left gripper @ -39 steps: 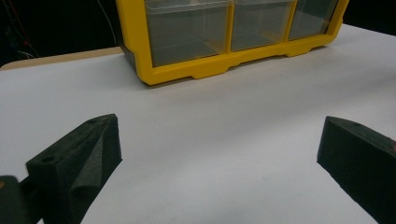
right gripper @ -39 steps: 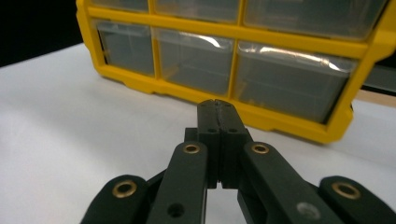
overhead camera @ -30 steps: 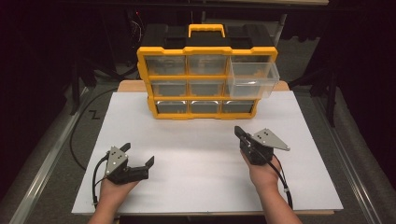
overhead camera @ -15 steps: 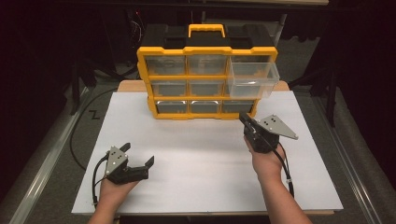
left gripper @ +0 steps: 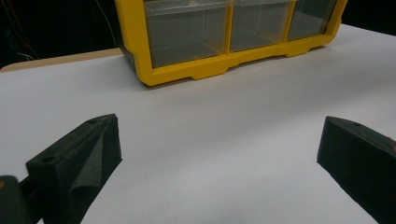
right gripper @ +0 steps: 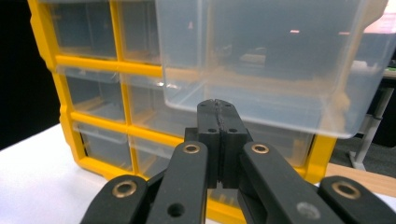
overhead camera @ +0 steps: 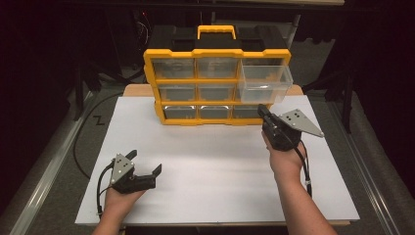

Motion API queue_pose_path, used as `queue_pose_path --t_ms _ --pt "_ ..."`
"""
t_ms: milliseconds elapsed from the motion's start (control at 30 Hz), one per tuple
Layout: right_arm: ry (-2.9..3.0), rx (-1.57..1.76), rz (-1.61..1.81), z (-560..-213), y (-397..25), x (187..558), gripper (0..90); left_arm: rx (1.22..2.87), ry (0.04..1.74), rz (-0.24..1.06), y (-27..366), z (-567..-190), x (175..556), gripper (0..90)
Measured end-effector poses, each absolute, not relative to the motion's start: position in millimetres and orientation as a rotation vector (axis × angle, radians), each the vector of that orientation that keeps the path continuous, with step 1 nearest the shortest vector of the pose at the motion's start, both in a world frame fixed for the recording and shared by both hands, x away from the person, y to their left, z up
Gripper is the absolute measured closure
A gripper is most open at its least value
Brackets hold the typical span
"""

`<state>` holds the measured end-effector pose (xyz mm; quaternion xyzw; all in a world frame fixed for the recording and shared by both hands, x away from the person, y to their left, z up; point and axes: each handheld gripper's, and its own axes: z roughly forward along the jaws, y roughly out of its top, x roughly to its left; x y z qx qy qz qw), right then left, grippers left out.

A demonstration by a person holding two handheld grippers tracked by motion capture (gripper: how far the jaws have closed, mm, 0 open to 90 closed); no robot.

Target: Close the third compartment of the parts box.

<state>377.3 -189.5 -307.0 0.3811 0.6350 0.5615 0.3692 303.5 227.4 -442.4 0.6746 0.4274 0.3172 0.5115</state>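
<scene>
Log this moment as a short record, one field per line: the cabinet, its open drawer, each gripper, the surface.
cabinet: yellow drawer organizer, upright at the far side of the table, three rows of three clear drawers
open drawer: top-right clear drawer, pulled out, looks empty
right gripper: right gripper, jaws shut on nothing, tips just below the drawer's front
left gripper: left gripper, jaws wide open, near the front left of the table
surface: white table

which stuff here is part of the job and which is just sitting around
In the job:
- pulled-out clear drawer, top right of the yellow organizer
- right gripper, jaws shut, just below that drawer

Lying about:
- left gripper, jaws open, resting on the white board
- black cable left of the board
</scene>
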Motion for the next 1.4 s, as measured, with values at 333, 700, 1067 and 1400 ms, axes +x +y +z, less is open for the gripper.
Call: queue_pose_path --t_ms 333,700,1067,1400 --pt "1.584 0.966 1.425 -288 -196 381 90.0 1.637 1.021 0.761 226 -443 303 0.4" --pt "1.568 0.960 1.421 -277 -196 383 90.0 1.633 1.025 0.762 227 -443 303 0.4" --pt "1.572 0.960 1.415 -268 -189 389 90.0 1.626 1.020 0.763 228 -442 303 0.4" --pt "1.566 0.960 1.400 -262 -185 393 90.0 1.621 1.016 0.757 229 -442 302 0.4"
